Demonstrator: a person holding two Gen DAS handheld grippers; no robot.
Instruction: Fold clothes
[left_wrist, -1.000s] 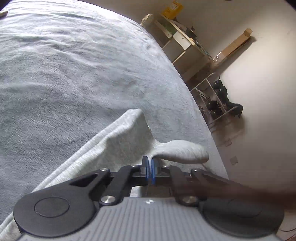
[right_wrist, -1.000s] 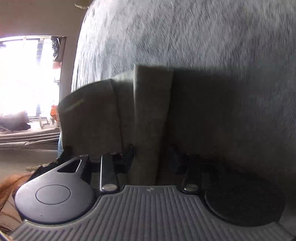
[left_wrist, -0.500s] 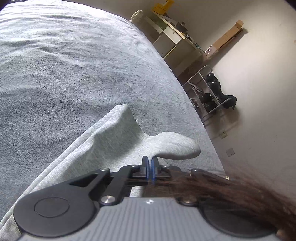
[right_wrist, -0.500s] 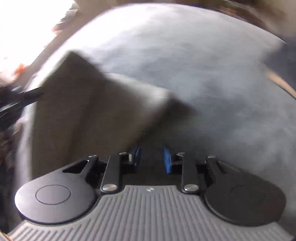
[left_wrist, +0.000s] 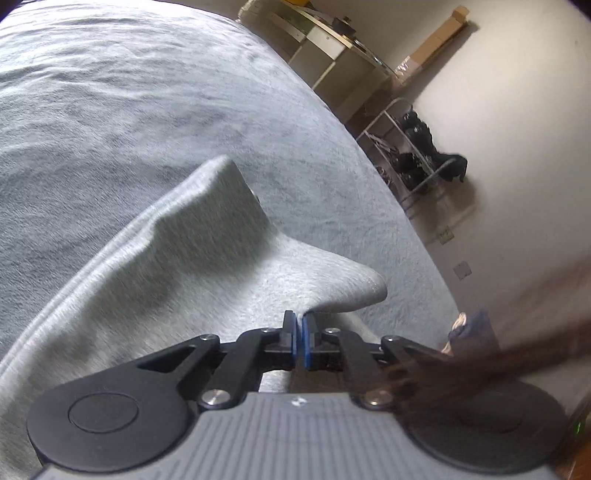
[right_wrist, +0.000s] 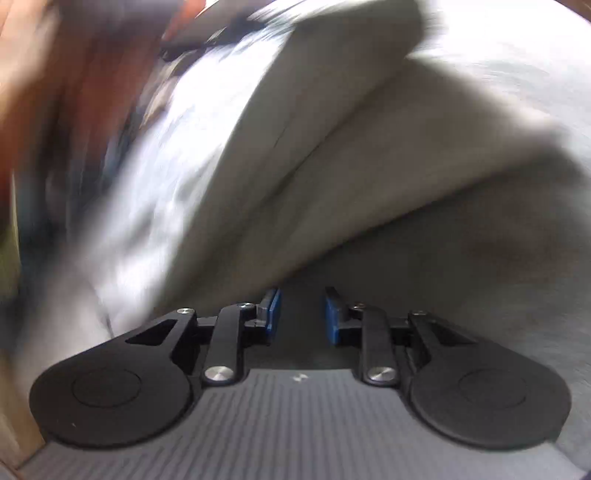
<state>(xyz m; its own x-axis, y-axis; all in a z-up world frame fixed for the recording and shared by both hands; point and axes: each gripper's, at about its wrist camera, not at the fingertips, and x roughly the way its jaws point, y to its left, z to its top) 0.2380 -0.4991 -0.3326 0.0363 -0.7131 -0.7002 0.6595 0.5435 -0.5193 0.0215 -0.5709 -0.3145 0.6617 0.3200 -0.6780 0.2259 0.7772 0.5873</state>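
Where the left wrist view looks along its fingers, the left gripper (left_wrist: 298, 338) has its blue pads pressed together on a thin edge of the garment (left_wrist: 192, 266), a pale grey knit that rises in a peak and a rounded lobe just past the pads. The garment lies on the bed (left_wrist: 147, 110), whose grey cover fills the upper left. Its lower left part runs out of frame. Beyond the bed's far edge stand a shelf (left_wrist: 332, 44) and a rack (left_wrist: 413, 155) holding dark items too small to name. Blurred dark hair (left_wrist: 480, 373) crosses the gripper's right side and hides that part of it.

In the right wrist view, the right gripper (right_wrist: 303, 314) has its pads apart with nothing between them. The garment (right_wrist: 332, 155) bulges in thick folds just above the gripper, its underside in shadow. The left third is smeared by motion; reddish and dark shapes there cannot be made out.
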